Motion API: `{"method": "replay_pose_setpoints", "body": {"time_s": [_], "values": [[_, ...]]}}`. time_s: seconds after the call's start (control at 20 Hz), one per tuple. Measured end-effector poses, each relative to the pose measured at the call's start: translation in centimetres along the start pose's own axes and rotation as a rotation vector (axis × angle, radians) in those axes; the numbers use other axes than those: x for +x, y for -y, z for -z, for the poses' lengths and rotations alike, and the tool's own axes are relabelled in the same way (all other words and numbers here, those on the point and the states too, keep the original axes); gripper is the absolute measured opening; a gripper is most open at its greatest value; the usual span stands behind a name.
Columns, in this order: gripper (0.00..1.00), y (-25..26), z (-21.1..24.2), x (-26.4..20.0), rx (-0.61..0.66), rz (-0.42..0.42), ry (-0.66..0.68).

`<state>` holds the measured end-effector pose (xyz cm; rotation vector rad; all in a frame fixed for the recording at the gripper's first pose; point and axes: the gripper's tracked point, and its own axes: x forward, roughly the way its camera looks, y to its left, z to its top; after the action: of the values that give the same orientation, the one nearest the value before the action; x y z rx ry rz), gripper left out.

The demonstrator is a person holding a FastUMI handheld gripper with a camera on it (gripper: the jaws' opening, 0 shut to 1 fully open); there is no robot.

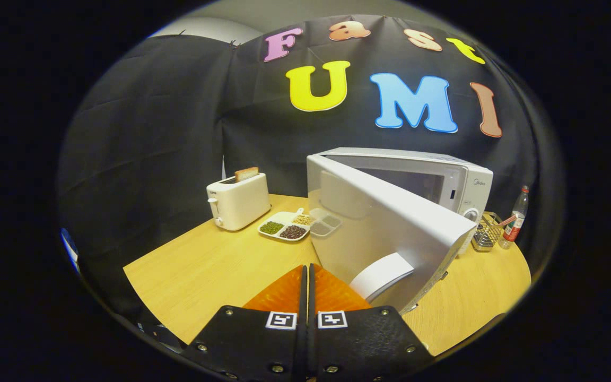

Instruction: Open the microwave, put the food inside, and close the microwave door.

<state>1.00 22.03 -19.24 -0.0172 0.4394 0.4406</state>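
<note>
A white microwave [459, 183] stands on the wooden table [215, 265], beyond my fingers and to their right. Its door [385, 233] is swung partly open toward me, with its handle [382, 276] just ahead of my fingertips on the right. My gripper [306, 267] is shut, its two fingers pressed together with nothing between them. A white divided plate of food [287, 225] with green, dark and pale grains lies on the table left of the door, beyond my fingers. Part of it shows through the door's glass.
A white toaster [238, 201] with a slice of toast sticking up stands left of the plate. To the right of the microwave are a wire basket [487, 232] and a bottle [515, 217]. The table's front edge is near my fingers.
</note>
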Motion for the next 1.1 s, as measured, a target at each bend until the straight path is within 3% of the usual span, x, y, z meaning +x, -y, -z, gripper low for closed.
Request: {"method": "replay_pose_setpoints", "body": {"time_s": [1.1], "values": [[0.01, 14.4, -3.2, 7.0, 0.1, 0.208, 0.008]]}}
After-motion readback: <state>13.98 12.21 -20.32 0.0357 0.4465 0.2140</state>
